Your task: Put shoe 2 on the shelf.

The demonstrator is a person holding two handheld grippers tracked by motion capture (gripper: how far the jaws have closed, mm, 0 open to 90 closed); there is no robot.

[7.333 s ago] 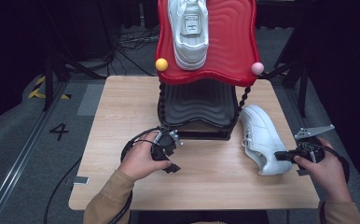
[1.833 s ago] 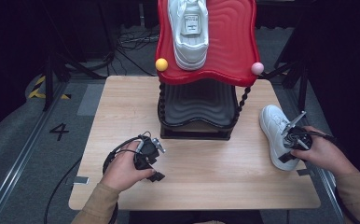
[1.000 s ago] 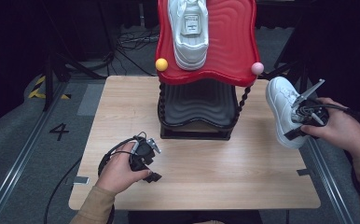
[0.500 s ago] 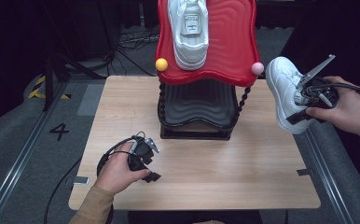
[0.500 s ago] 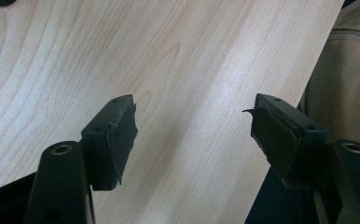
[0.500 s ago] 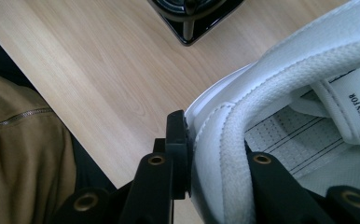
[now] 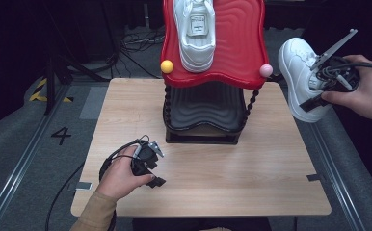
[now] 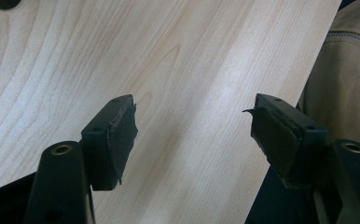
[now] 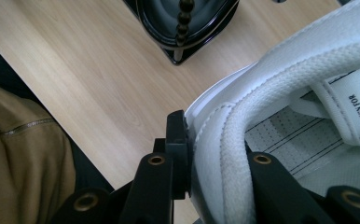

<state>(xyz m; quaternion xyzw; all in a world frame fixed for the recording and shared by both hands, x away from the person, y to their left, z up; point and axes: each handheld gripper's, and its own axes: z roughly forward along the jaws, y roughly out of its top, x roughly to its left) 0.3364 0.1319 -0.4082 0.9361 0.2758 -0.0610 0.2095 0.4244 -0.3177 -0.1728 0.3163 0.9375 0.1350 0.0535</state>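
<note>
Saw a big wooden tabletop [image 7: 271, 183] right under the left fingers [image 8: 117, 135] and down below the right fingers [image 9: 176, 149]. Saw a tall shoe rack on it, well ahead of the left fingers, with a wavy red shelf [image 7: 242, 43] on top and a wavy black shelf [image 7: 205, 103] underneath. Found one white shoe [image 7: 194, 33] lying flat on the red shelf, toe pointing away, well apart from both sets of fingers.

Found a second white shoe [image 7: 297, 72] up in the air, pinched between the right fingers. Hung past the right edge of the tabletop, about as high as the red shelf, toe up and away. Showed one finger on the outside of the shoe's padded rim and the other inside the shoe, squeezed tight on that rim by the right gripper [image 9: 206, 154].

Saw the left gripper [image 7: 148, 159] low over the near part of the tabletop, fingers spread wide with nothing but bare wood between them. Noticed a brown sleeve [image 8: 350, 70] just beside those fingers.

Spotted a small yellow ball [image 7: 166, 66] on one front corner of the red shelf, and a small pink ball [image 7: 266, 70] on the other, near the held shoe.
</note>
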